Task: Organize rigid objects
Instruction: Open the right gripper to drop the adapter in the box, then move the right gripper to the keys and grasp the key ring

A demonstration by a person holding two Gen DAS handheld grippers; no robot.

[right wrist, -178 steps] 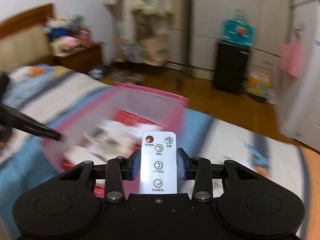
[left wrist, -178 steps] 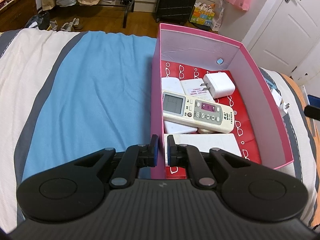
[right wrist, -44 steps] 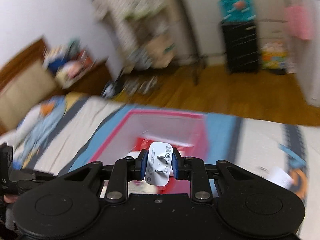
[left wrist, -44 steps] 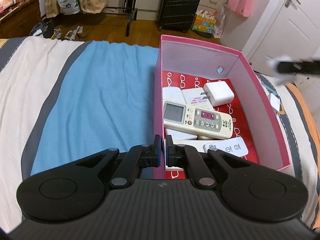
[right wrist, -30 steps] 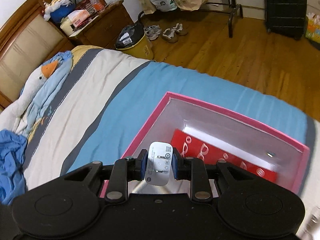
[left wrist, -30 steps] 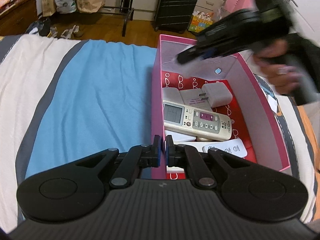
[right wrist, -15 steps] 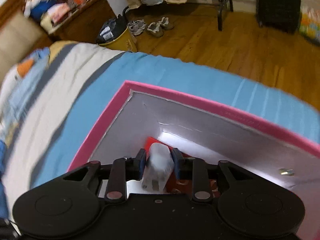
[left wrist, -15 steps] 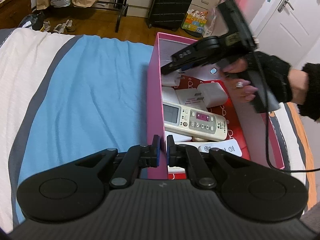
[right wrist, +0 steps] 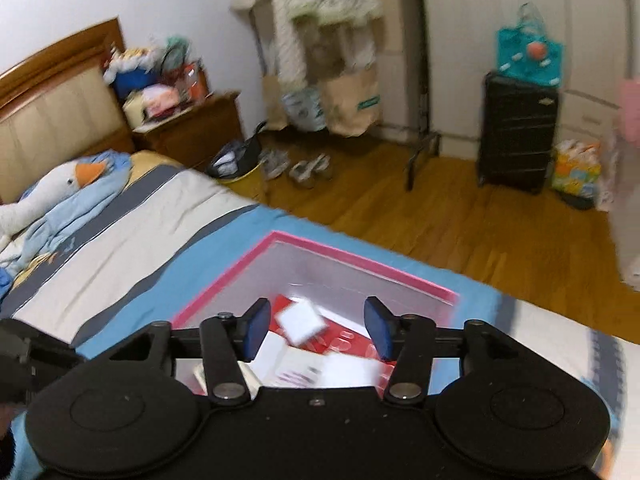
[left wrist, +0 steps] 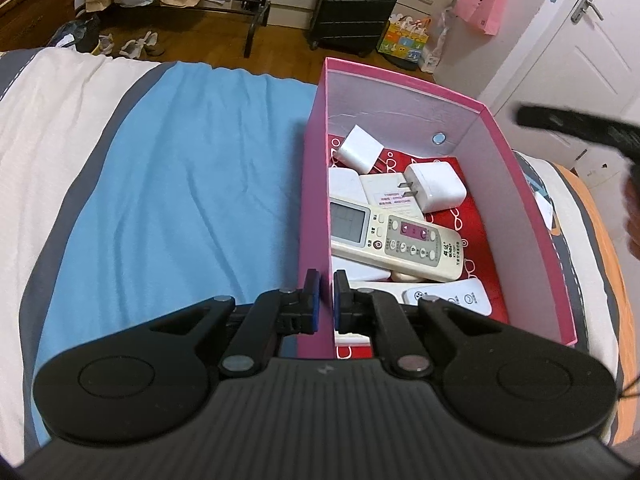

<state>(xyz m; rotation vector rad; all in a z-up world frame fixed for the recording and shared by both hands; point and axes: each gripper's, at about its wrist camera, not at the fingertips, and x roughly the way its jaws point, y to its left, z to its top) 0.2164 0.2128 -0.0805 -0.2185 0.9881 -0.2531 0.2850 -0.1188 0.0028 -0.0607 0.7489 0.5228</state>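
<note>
A pink box (left wrist: 316, 168) with a red patterned floor lies on the bed. My left gripper (left wrist: 325, 300) is shut on its near left wall. Inside lie an air-conditioner remote (left wrist: 396, 240), a large white charger (left wrist: 436, 186), a small white remote (left wrist: 448, 300) and flat white items. A small white charger (left wrist: 362, 148) rests tilted in the far left corner. My right gripper (right wrist: 316, 328) hovers above the box, its jaws opening with nothing between them. The small white charger (right wrist: 301, 325) lies loose in the box (right wrist: 224, 284) below it.
The bed has a blue, white and grey striped cover (left wrist: 180, 184). Beyond its far edge lies wooden floor with a black suitcase (left wrist: 356, 4). A goose plush (right wrist: 52, 192) lies near the headboard. Small items (left wrist: 546, 208) sit on the bed right of the box.
The right gripper let go of the small white charger, which now lies in the box's far left corner. That gripper opened and pulled up and away to the right. The left gripper held still.
</note>
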